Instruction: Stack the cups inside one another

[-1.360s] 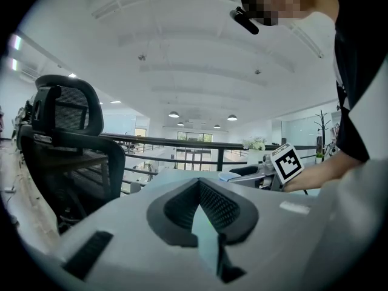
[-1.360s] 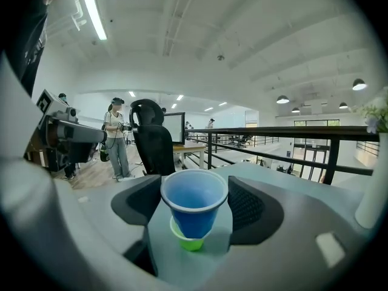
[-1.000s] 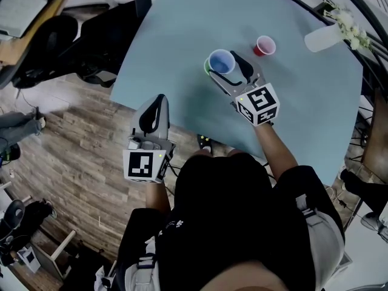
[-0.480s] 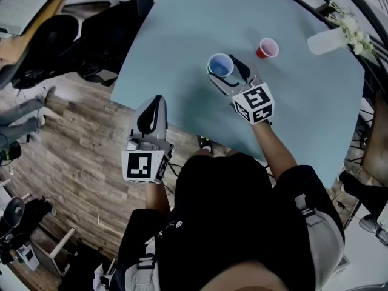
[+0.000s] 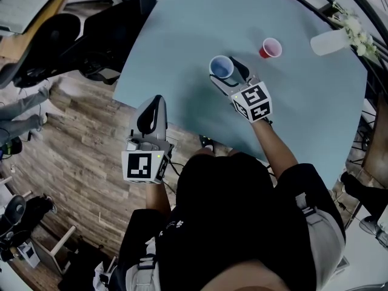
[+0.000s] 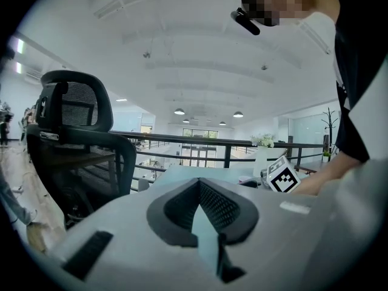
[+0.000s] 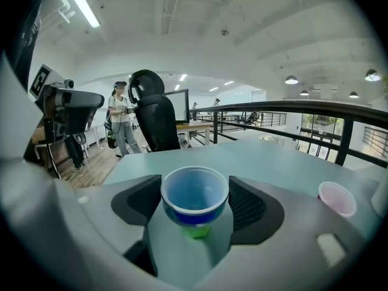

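Note:
A blue cup (image 5: 222,67) (image 7: 194,193) sits between the jaws of my right gripper (image 5: 227,73) (image 7: 195,206), which is shut on its sides near the rim. A green cup (image 7: 195,229) shows just under the blue one, and the blue cup's base is down inside it. A red cup (image 5: 270,48) (image 7: 337,197) stands upright and alone on the light blue table (image 5: 200,23), to the right and beyond. My left gripper (image 5: 157,100) (image 6: 199,185) hangs off the table's near left edge over the wooden floor, shut with nothing in it.
A white vase with flowers (image 5: 330,40) lies near the table's far right edge. Black office chairs (image 5: 91,47) (image 6: 73,138) stand left of the table. A railing (image 7: 291,111) runs behind it, and a person (image 7: 121,126) stands far off to the left.
My right gripper has come down with the blue cup. The green cup that showed beside its rim is now hidden under it in the head view. The left gripper has not moved.

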Demonstrator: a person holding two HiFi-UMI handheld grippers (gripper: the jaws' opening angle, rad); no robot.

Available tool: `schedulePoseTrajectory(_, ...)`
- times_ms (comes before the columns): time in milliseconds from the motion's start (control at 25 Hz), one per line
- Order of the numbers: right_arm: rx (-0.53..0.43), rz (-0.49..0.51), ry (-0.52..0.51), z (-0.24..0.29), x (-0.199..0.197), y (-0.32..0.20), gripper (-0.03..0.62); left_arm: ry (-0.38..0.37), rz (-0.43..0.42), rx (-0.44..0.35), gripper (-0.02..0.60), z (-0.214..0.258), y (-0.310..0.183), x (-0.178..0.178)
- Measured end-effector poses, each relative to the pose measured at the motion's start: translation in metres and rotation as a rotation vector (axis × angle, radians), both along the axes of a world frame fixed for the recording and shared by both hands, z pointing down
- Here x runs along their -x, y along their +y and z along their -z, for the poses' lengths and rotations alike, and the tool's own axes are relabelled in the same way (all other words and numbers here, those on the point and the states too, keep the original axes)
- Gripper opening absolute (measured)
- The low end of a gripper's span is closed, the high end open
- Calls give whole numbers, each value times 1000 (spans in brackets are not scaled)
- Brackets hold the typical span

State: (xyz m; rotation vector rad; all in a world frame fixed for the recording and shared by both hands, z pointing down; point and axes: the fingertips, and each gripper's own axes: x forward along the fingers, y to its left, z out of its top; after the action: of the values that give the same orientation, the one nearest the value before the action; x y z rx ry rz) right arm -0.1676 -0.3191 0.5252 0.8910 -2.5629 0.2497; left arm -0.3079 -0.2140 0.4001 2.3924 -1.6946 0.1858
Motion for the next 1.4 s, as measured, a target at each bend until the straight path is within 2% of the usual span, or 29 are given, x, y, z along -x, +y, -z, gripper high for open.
schedulePoseTrajectory(560,28,6,16,-13,1,1,350,-8,16,14,-8,-2,9,7)
schedulePoseTrajectory(960,2,-38,-60,13,-4,5,348,-6,-16,1,-8,-4,11,1)
schedulePoseTrajectory(1400,-123,-168,-209,74,-42,26,207,4,-107,-18,-8,-4,5,-23)
